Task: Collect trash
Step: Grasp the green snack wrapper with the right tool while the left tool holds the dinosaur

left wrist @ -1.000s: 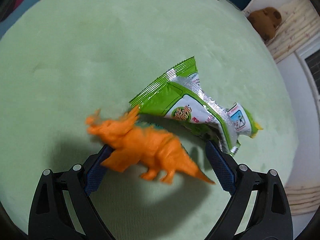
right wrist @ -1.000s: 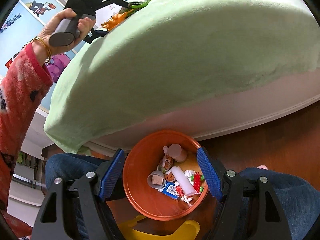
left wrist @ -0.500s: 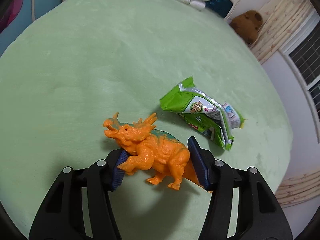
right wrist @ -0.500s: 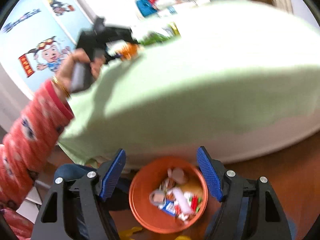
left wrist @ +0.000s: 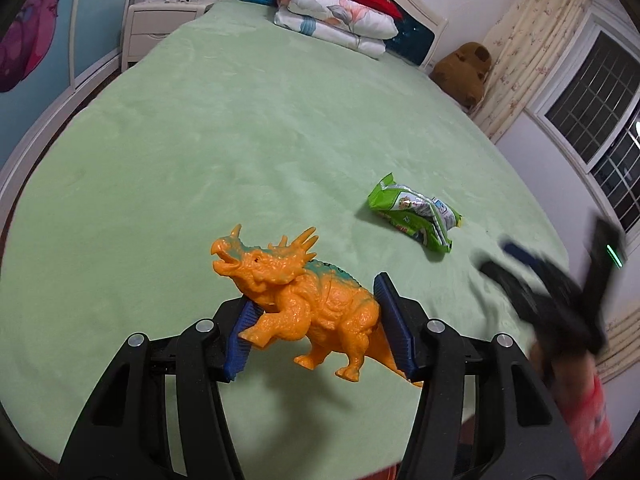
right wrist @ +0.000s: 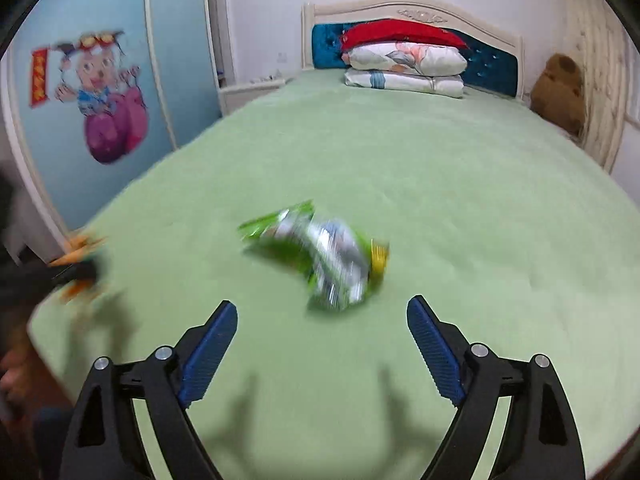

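Fig.: L gripper pinches orange dinosaur toy above green bedspread; R gripper, jaws just spread wide w/ nothing between, faces green snack wrapper mid-bedspread: straddle its crumpled centre before you close.

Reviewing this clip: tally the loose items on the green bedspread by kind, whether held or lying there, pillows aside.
Toy dinosaurs: 1, the orange dinosaur, clamped in the left gripper
Snack wrappers: 1, the green wrapper, lying ahead of the open right gripper
Total: 2
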`<state>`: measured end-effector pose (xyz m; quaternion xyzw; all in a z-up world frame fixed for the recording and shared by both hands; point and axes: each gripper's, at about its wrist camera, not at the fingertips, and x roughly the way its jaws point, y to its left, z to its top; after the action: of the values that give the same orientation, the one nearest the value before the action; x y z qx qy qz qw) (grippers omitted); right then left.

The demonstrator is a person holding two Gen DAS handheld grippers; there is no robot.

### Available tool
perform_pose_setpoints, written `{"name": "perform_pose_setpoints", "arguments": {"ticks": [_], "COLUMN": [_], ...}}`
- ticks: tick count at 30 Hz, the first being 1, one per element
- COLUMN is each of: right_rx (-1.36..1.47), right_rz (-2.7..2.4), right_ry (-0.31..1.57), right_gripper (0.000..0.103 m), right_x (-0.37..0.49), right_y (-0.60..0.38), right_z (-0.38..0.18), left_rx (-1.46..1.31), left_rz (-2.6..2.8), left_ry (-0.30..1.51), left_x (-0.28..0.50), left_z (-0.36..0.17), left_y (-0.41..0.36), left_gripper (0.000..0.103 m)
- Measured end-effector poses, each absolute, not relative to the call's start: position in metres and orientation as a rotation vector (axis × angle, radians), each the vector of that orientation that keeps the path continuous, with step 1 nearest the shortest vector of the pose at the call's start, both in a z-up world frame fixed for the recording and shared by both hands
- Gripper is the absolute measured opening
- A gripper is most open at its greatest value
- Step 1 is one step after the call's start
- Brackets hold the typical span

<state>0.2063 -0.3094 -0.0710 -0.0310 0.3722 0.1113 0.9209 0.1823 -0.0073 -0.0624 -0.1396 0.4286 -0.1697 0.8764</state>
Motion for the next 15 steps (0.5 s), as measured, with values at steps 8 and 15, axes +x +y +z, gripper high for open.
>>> {"name": "perform_pose_setpoints", "arguments": {"ticks": [8,15], "right_rx": [-0.389,-0.326], "right_rz": [0.115,0.067], "right_ry": [0.957,0.954], "right_gripper": [0.057,0.029], "right_x": [0.298,0.287], "right_y": [-0.256,-0.272], "right_z": [-0.113,-0.103], "left_rx": [-0.316,-0.317], "left_rz": [-0.360,-0.388], "left_ry": [0.887,0.885], "left_x": [0.162,0.154], "left_z": [-0.065,-0.061], "left_y": [0.019,0.020], "left_gripper": [0.055,0.055]}}
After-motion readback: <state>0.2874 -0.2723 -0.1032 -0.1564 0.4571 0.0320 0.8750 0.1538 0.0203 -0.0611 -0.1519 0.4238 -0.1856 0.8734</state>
